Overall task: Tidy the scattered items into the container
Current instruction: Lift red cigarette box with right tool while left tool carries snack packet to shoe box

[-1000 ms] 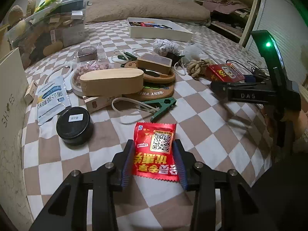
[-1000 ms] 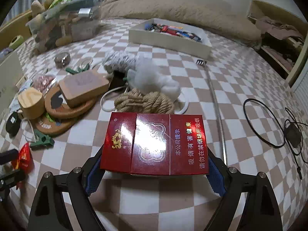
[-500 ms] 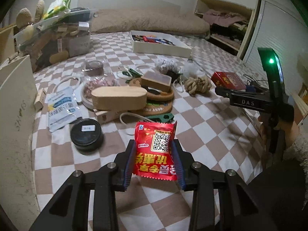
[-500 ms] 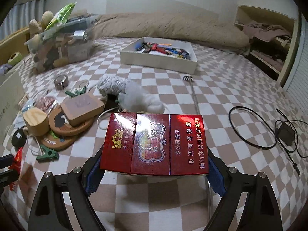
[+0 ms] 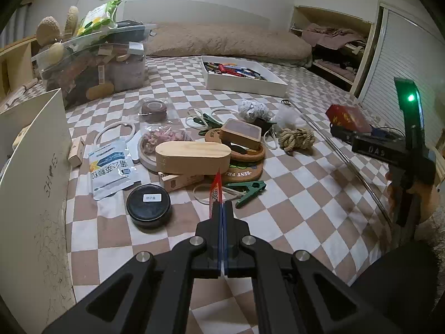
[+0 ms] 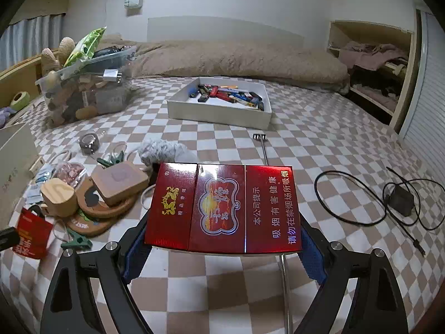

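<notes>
My left gripper (image 5: pixel 222 206) has its jaws closing flat together on a red snack packet (image 5: pixel 216 188), which sticks up edge-on from the pads; the right wrist view shows this red packet (image 6: pixel 32 235) lifted off the checked bedspread. My right gripper (image 6: pixel 222 235) is shut on a red cigarette carton (image 6: pixel 222 208), held across both blue pads above the bed. In the left wrist view the right gripper (image 5: pixel 349 133) carries the carton (image 5: pixel 347 115) at the right. The white tray (image 6: pixel 219 115), with several small items in it, lies farther back on the bed, also seen as the white tray (image 5: pixel 244 85).
A wooden oval box (image 5: pixel 192 157), black round tin (image 5: pixel 148 205), green clip (image 5: pixel 250 190), rope knot (image 5: pixel 296 137) and sachet (image 5: pixel 112 167) lie scattered. A cardboard box (image 5: pixel 30 167) stands left. A metal rod (image 6: pixel 262 150) and black cable with adapter (image 6: pixel 399 200) lie right.
The left jaws closed fully and the red packet turned edge-on between them. Both grippers rose with their items, and more of the room shows behind the bed.
</notes>
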Tool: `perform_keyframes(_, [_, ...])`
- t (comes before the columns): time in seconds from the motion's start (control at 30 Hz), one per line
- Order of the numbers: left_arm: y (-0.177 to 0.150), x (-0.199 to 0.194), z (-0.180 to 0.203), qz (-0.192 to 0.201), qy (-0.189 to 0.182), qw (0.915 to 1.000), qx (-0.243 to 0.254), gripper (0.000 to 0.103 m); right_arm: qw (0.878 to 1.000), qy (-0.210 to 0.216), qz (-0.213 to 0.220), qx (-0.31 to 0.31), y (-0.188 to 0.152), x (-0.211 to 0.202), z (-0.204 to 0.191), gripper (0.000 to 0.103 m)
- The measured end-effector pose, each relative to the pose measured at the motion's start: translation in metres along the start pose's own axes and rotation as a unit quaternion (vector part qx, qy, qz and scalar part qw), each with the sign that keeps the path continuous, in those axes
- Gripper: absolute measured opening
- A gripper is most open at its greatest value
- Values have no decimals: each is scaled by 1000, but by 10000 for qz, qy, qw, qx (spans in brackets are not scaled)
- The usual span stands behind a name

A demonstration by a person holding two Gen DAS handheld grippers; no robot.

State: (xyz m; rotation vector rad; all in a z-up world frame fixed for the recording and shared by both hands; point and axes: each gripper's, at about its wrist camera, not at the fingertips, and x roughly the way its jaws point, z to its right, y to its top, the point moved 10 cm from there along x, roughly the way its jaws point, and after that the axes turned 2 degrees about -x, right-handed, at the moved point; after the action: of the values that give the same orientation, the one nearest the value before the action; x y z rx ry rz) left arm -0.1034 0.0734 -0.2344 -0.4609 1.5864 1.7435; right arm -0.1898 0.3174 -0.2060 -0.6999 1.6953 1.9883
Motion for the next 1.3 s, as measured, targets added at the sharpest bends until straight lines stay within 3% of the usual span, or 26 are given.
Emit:
perform_keyframes(0.23, [-1,-1,-4,-10,-22,10000,-49,1,9993,20,315,-176,24,-18,-15,90])
perform_keyframes(0.67, [27,-38,-5,445,-209,9987,-92,1,9951,317,816,-470,68,-64,-51,90])
perform_keyframes(1.1, [65,-99,-16,1066,-223,9938,-231,1,9892,954,1035,-421,89,-102,-95,90])
perform_keyframes(1.3, [84,-133,-37,1432,-89,9892,-314,1,9824,1546,1029,-201,96,-115,-120,90])
